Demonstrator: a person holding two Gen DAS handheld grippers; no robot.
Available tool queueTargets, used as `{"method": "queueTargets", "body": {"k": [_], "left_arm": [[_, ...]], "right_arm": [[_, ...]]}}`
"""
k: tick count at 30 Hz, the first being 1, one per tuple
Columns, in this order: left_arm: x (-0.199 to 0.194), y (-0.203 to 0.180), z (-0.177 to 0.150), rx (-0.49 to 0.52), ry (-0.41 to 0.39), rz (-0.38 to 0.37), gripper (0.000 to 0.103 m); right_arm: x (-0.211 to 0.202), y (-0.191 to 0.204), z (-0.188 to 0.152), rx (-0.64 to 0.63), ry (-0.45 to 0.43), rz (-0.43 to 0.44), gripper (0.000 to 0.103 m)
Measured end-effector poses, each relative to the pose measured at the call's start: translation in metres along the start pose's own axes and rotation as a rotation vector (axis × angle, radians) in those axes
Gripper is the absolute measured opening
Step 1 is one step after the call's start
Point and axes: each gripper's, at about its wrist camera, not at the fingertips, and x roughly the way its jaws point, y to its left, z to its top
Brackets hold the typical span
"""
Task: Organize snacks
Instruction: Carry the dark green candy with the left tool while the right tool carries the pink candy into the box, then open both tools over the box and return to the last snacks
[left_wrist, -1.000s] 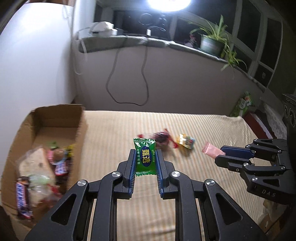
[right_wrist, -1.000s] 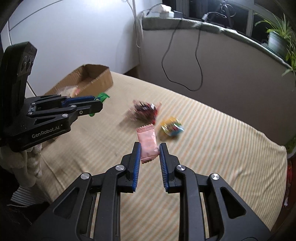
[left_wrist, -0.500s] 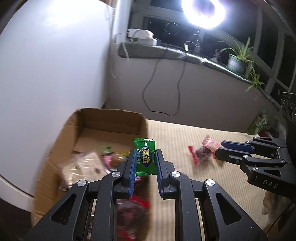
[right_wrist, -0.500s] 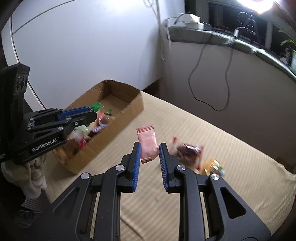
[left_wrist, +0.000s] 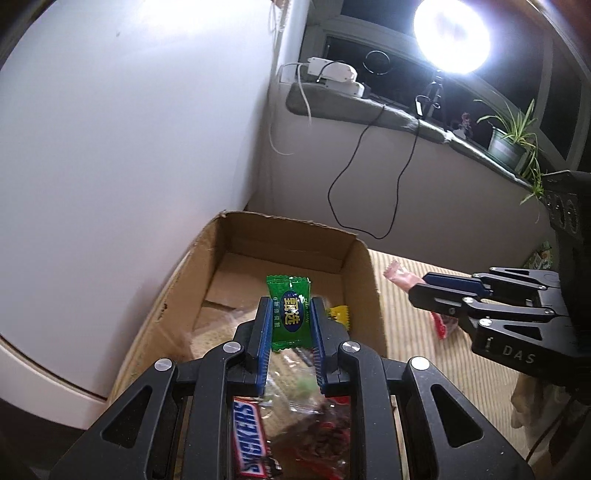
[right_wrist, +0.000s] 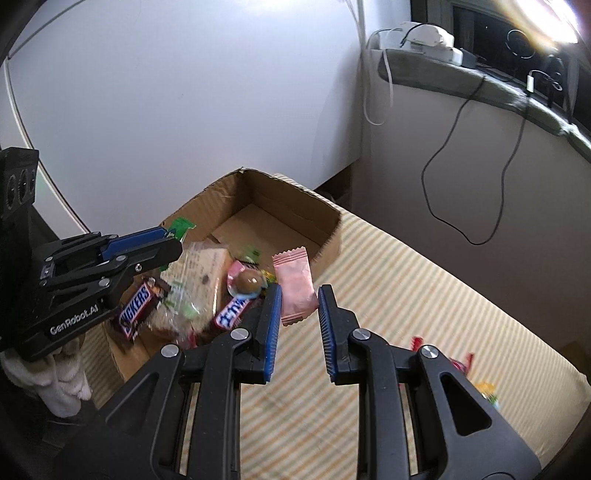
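My left gripper (left_wrist: 290, 317) is shut on a green candy packet (left_wrist: 289, 310) and holds it above the open cardboard box (left_wrist: 364, 280). The box holds several snacks, among them a Snickers bar (left_wrist: 251, 446). My right gripper (right_wrist: 298, 299) is shut on a pink snack packet (right_wrist: 295, 282) and holds it over the box's right wall (right_wrist: 328, 236). The right gripper also shows in the left wrist view (left_wrist: 424, 286) with the pink packet (left_wrist: 400, 277). The left gripper shows in the right wrist view (right_wrist: 173, 243) over the box.
The box sits at the left end of a striped mat (right_wrist: 406, 295), next to a white wall (left_wrist: 147, 129). Loose red (right_wrist: 458, 363) and yellow (right_wrist: 485, 389) snacks lie on the mat at the right. A ledge with cables and a plant (left_wrist: 509, 140) runs behind.
Both grippers have swung left from the middle of the mat to the box, each still holding its packet. The left one now hangs over the box's inside.
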Motion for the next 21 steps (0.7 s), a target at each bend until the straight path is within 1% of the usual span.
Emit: {"method": "queueTargets", "body": {"k": [9,17,19,21], "left_arm": [[0.01,0.009,0.001,-0.012,0.02,0.006,0.018],[0.013,0.011,0.003,-0.025,0.028,0.006,0.02],[0.013,0.012,0.004,-0.03,0.025,0.008,0.02],[0.013,0.012,0.004,-0.036,0.025,0.015,0.025]], "right_arm": [[0.033,0.011,0.014,-0.008,0.033,0.025,0.021],[0.049,0.018,0.019,-0.019,0.047,0.04,0.022],[0.051,0.018,0.021,-0.019,0.048,0.041,0.025],[0.052,0.018,0.021,-0.015,0.05,0.047,0.031]]}}
